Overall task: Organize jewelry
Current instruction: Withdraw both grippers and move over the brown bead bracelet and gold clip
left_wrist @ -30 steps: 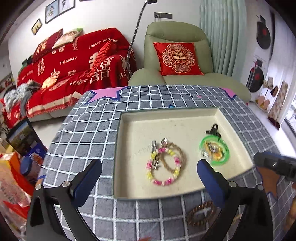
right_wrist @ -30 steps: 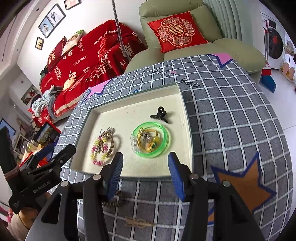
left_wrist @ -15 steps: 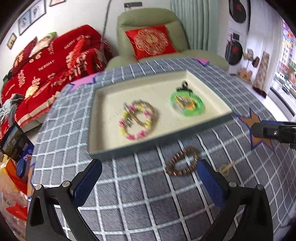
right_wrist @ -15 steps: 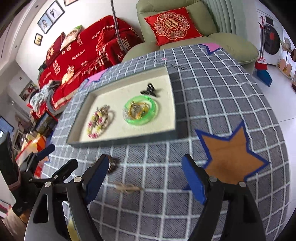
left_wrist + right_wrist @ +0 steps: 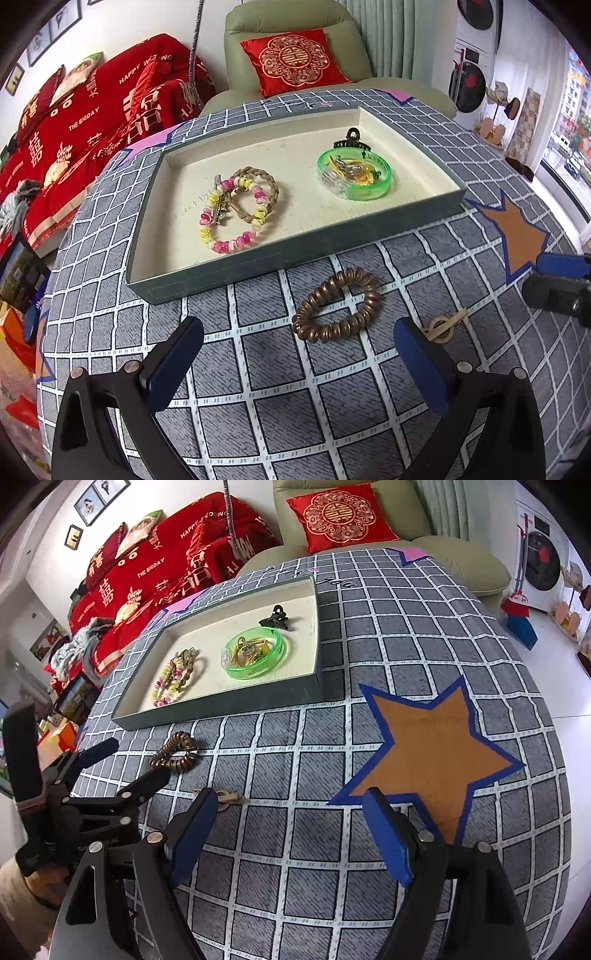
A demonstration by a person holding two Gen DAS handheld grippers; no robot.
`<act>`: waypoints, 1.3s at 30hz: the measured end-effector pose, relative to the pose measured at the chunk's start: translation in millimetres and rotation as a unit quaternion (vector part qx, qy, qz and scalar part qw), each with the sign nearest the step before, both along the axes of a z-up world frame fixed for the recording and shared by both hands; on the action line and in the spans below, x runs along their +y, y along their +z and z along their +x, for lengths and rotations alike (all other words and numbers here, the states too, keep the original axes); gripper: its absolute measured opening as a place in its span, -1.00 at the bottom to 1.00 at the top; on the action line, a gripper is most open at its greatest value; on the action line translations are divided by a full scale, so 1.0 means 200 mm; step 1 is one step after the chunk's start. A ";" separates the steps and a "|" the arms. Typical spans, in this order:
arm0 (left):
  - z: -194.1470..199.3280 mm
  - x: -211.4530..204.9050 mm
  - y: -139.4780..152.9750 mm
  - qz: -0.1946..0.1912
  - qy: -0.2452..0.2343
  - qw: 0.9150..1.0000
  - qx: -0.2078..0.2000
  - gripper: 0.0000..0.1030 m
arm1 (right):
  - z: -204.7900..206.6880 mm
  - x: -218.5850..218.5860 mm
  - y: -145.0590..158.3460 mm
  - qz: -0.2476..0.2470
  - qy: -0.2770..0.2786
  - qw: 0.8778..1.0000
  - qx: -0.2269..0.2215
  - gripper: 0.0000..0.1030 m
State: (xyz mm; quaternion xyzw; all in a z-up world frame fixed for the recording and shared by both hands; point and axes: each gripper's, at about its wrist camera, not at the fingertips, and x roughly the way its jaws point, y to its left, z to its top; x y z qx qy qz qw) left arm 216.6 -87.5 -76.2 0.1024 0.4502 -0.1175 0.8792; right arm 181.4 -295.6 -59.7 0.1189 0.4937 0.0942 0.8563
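Observation:
A brown coiled bracelet lies on the checked tablecloth in front of a grey-green tray. My left gripper stands open just short of the bracelet, nothing between its fingers. A small beige hair clip lies beside its right finger. My right gripper is open over the bare cloth, with the clip just beyond its left finger. In the tray lie a pink and yellow bead bracelet, a braided cord bracelet, a green bangle with small pieces, and a black claw clip.
An orange star with a blue border is printed on the cloth, right of the tray. Beyond the table stand a green armchair with a red cushion and a sofa under a red throw. Boxes and bags sit at the left.
Both grippers have drawn back from the tray and sunk toward the front of the table. The brown bracelet and beige clip have come into full view. The right jaws stand wider than a second ago.

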 end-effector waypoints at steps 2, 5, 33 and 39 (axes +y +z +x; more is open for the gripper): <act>0.00 0.00 0.01 0.005 -0.002 1.000 -0.007 1.00 | 0.00 -0.01 0.00 0.004 -0.001 1.000 0.000 0.61; -0.01 -0.01 0.03 0.007 -0.011 1.000 -0.019 1.00 | 0.00 -0.01 -0.01 0.011 -0.004 1.000 0.003 0.61; 0.13 0.05 -0.04 -0.014 0.049 0.998 0.038 0.92 | 0.01 0.06 -0.03 0.004 0.035 0.999 -0.002 0.61; 0.13 0.06 -0.04 -0.036 0.038 0.998 0.045 0.63 | 0.02 0.19 -0.05 -0.054 0.137 0.989 -0.022 0.61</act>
